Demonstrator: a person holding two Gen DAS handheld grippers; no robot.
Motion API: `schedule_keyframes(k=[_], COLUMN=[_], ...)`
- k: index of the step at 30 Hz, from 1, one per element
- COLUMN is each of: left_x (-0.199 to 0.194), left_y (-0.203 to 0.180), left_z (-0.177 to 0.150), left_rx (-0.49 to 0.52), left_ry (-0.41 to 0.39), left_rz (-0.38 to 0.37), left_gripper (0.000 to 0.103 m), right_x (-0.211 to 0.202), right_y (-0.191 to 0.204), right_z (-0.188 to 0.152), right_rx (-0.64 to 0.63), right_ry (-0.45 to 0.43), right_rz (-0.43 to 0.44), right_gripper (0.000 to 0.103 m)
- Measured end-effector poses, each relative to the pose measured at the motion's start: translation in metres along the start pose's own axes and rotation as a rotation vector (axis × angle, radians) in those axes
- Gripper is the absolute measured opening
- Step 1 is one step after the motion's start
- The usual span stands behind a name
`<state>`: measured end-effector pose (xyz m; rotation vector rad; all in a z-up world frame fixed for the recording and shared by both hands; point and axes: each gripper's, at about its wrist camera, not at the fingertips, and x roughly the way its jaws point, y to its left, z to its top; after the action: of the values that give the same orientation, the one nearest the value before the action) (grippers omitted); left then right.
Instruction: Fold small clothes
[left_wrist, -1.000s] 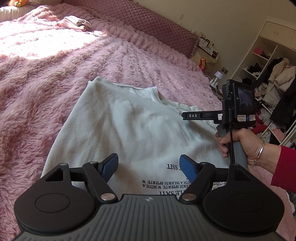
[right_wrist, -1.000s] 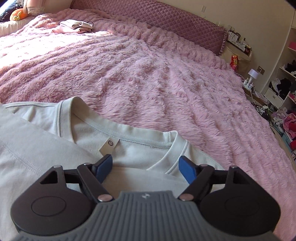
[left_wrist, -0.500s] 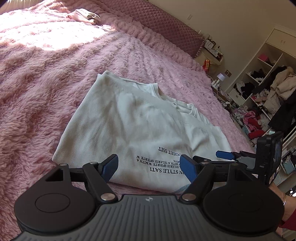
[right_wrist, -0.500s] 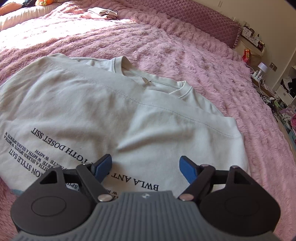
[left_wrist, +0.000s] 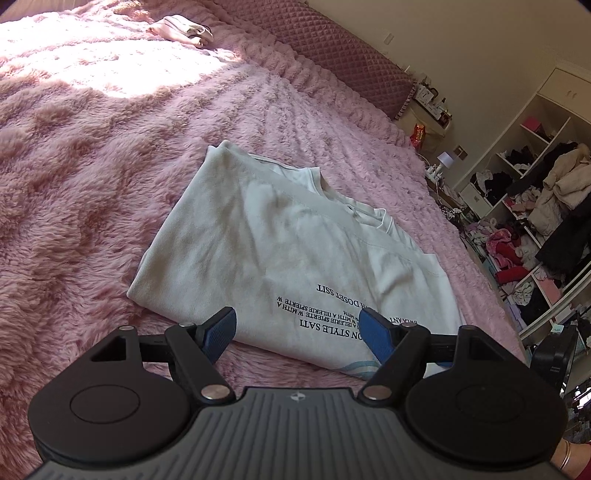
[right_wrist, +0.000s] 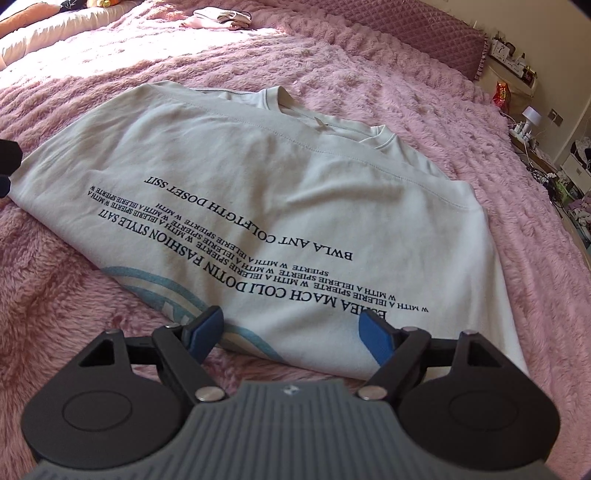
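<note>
The T-shirt (right_wrist: 258, 155) is smooth matt knit cloth with flat black print; the pink bedspread (right_wrist: 406, 92) is shaggy plush; the headboard (left_wrist: 332, 51) is quilted fabric.

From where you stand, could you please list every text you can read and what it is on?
All upside down on the white T-shirt:
"BWLA ANT COLFTGTH DOSET SSIT"
"MACH COLI DOTIN FASHION STYLE SATI"
Small repeated rows: "W MITH A IELERIE SPIERTE"
Red snack bag: print too blurred to read.

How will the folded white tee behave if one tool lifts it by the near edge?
Probably floppy: the white tee lies in soft, limp layers, so they would likely sag and unfold. Likely light, as thin knit. The fluffy pink blanket may drag on it if pushed.
</note>
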<state>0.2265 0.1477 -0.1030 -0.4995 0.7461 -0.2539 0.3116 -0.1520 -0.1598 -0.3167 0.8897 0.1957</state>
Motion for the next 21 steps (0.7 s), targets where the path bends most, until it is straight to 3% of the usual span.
schedule_keyframes(k=[6,8,12,17,21], left_x=[-0.001,-0.002,-0.002,0.004,0.007], left_y=[0.002,0.002,0.0,0.006,0.029], left_z=[0.003,0.006,0.014,0.025,0.042], left_rx=[0.029,0.051,0.139,0.213,0.161], left_ry=[0.024,0.03,0.038,0.063,0.073], left_rz=[0.018,0.02,0.047,0.087,0.063], left_gripper=[0.088,0.088,0.088,0.088,0.088], right_x=[0.002,-0.001,-0.025,-0.038,-0.046], right_y=[0.002,-0.001,0.012,0.067,0.116], right_z=[0.005,0.009,0.018,0.017,0.009], right_rx=[-0.018,0.028,0.075,-0.09,-0.286], right_ry=[0.012,0.008,-0.101,-0.162,-0.264], right_rz=[-0.012,-0.029,-0.02,0.039,0.04], right_gripper=[0.076,0.076,0.077,0.08,0.08])
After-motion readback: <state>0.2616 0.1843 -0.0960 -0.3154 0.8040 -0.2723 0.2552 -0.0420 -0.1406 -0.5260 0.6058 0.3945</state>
